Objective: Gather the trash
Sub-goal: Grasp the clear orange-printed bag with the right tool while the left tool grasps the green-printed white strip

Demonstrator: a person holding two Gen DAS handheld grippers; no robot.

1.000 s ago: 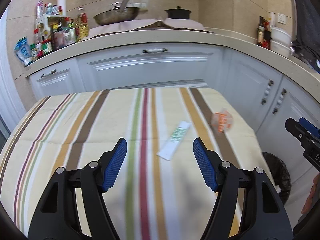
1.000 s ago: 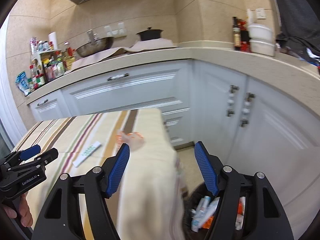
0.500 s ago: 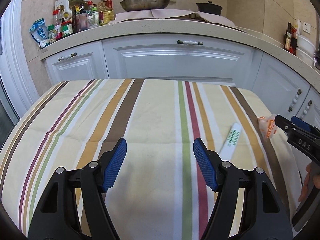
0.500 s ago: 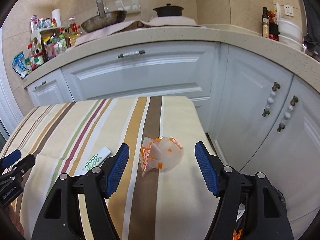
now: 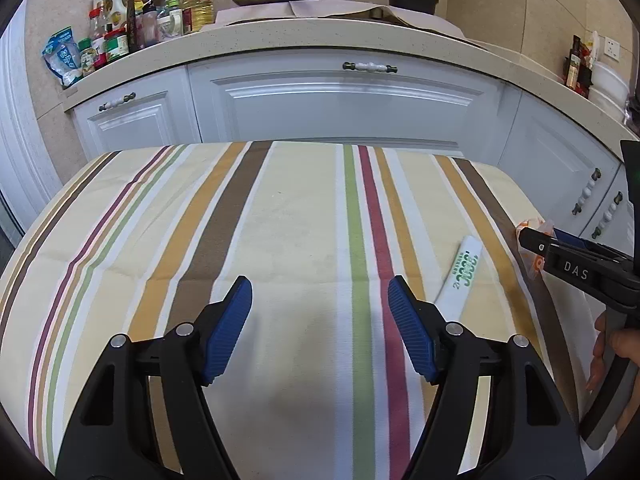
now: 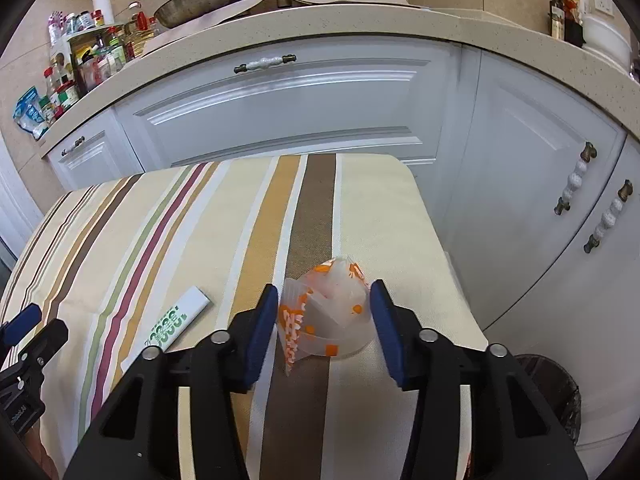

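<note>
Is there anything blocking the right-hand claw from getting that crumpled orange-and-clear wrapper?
Nothing visible. The right gripper is open, with the wrapper already between its fingers on the striped tablecloth. The white packet lies off to the left, clear of it.

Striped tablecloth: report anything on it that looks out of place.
Two bits of litter lie on the tablecloth: a crumpled clear wrapper with orange print near its right edge, between the fingers of the open right gripper, and a flat white packet with green print lying askew across the stripes.
</note>
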